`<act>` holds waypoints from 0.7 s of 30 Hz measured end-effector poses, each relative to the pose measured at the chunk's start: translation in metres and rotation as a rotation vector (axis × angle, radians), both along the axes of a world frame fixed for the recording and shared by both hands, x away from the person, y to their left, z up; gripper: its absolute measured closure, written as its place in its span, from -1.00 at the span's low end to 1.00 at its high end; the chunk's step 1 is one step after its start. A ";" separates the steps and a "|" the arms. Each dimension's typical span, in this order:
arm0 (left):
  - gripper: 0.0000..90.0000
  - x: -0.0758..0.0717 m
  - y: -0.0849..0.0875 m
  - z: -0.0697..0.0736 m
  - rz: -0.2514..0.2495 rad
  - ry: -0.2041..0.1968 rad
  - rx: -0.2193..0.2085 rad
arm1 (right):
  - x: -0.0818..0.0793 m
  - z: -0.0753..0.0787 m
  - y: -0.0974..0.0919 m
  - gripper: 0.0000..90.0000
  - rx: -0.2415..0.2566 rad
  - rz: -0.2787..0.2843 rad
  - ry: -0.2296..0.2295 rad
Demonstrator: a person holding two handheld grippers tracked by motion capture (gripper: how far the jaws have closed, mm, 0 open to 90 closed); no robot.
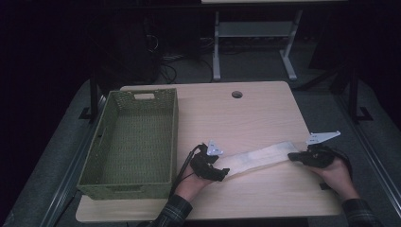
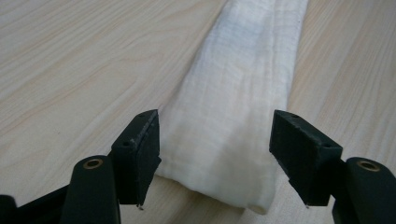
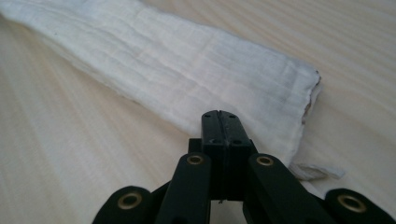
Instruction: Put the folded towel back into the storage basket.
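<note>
A long folded strip of white cloth (image 1: 257,158) lies flat on the wooden table (image 1: 246,113), running from lower left to upper right. My left gripper (image 1: 223,173) is at its left end. In the left gripper view the gripper (image 2: 217,140) is open, its jaws standing on either side of the cloth (image 2: 233,102) end without touching it. My right gripper (image 1: 291,156) is at the strip's right end. In the right gripper view the gripper (image 3: 219,116) is shut, its tips over the near edge of the cloth (image 3: 187,70), apparently pinching it.
A green woven basket (image 1: 174,137) stands on the left part of the table, with nothing seen inside, close to my left hand. A round cable hole (image 1: 237,94) sits near the far edge. Bare wood lies beyond and in front of the cloth. A dark floor surrounds the table.
</note>
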State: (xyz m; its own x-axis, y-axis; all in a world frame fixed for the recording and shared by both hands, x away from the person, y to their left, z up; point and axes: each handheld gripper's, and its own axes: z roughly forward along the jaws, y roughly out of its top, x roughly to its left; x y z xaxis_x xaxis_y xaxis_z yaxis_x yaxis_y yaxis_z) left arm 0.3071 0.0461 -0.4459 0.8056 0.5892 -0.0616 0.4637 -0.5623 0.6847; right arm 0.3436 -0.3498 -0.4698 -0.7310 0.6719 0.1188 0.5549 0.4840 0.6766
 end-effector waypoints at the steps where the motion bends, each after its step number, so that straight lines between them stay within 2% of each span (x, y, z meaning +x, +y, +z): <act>1: -0.29 0.000 0.000 0.000 -0.001 0.000 0.003 | 0.002 0.000 0.001 1.00 -0.001 -0.008 0.003; 12: -0.37 0.001 0.000 -0.003 0.005 -0.002 0.003 | 0.040 0.002 0.017 1.00 -0.016 -0.029 0.003; 16: -0.37 0.001 0.001 -0.003 0.001 -0.003 0.010 | 0.054 0.001 0.024 1.00 -0.014 -0.022 -0.003; 21: -0.38 0.001 0.001 -0.003 0.000 -0.002 0.009 | 0.070 -0.004 0.029 1.00 0.029 -0.031 -0.016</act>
